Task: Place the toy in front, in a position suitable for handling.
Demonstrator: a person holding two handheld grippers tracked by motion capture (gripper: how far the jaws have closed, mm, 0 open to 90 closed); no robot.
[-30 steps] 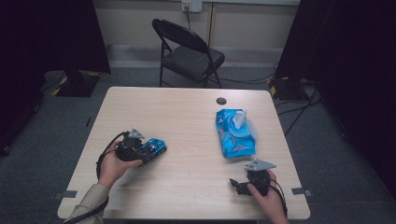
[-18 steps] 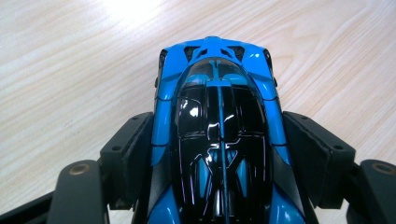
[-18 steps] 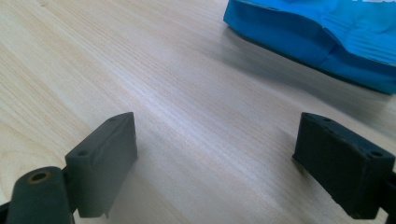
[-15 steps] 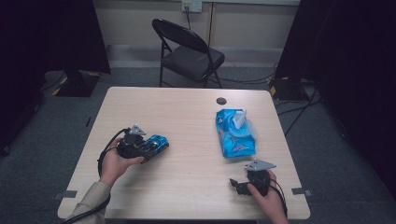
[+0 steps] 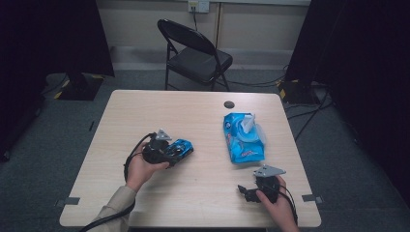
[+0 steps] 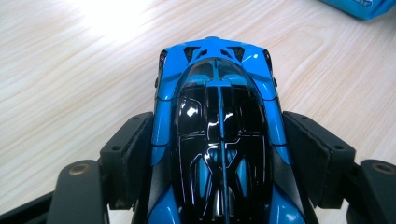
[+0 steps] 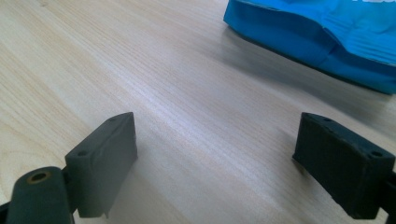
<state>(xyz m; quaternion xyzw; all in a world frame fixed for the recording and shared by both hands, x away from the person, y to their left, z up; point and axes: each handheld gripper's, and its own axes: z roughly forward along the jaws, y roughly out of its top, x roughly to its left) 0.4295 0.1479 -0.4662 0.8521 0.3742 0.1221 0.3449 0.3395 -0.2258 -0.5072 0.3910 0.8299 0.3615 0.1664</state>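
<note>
Blue toy car (image 6: 217, 135) clamped by its flanks in the left tongs (image 5: 167, 152), low over the counter (image 5: 193, 116) at its left-centre; long axis straight out along the jaws, far end aimed toward the wipes pack (image 5: 244, 137). Right tongs (image 5: 251, 192) wide apart, gripping nothing, parked near the front right edge, well apart from the car. Pack just beyond those tongs, to the car's right. Left hand (image 5: 138, 169) plainly the nearer, likely the mover.
</note>
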